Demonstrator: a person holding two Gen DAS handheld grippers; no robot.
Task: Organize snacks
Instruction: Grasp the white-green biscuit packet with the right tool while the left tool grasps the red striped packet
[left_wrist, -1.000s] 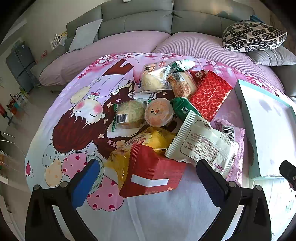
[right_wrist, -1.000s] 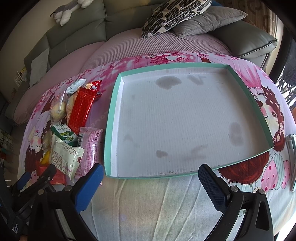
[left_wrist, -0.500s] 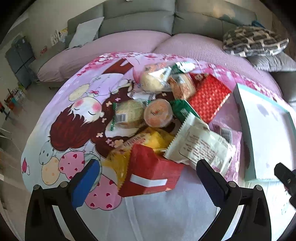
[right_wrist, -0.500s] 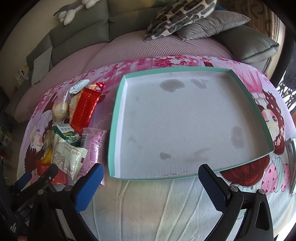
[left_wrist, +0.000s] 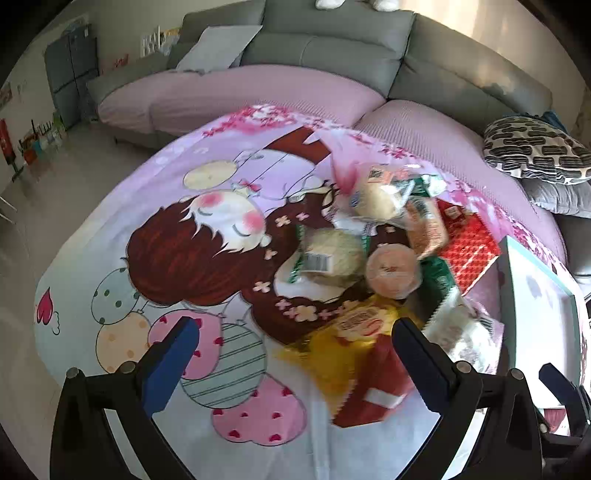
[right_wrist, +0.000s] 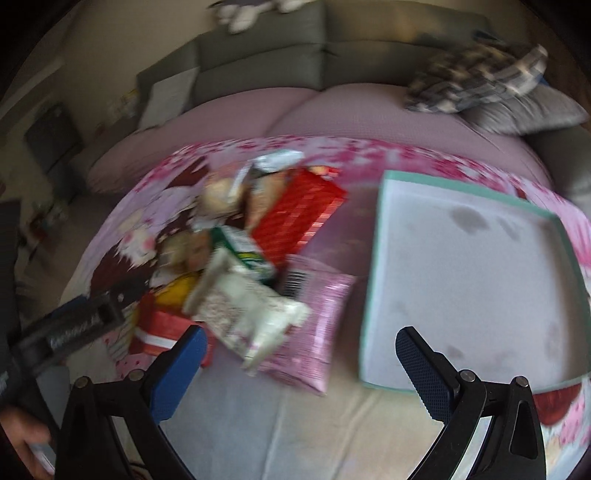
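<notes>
Snack pile (right_wrist: 243, 266) is heaped mid-table, left of the empty teal-rimmed tray (right_wrist: 380, 258). Left gripper (left_wrist: 291, 354) and right gripper (right_wrist: 299, 354) are held spread, empty. Risk: overlapping slippery wrappers may be dragged together, or pushed off the near table edge.

Soft daylight, fisheye-bent edges with dark corners; left view mostly sharp — right view motion-smeared throughout

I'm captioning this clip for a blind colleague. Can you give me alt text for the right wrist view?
A blurred fisheye view: the open right gripper hovers over a cartoon-print cloth, empty, between a heap of snack packets on the left and an empty teal-rimmed tray on the right. A grey sofa stands behind, and the left gripper shows at far left.
</notes>
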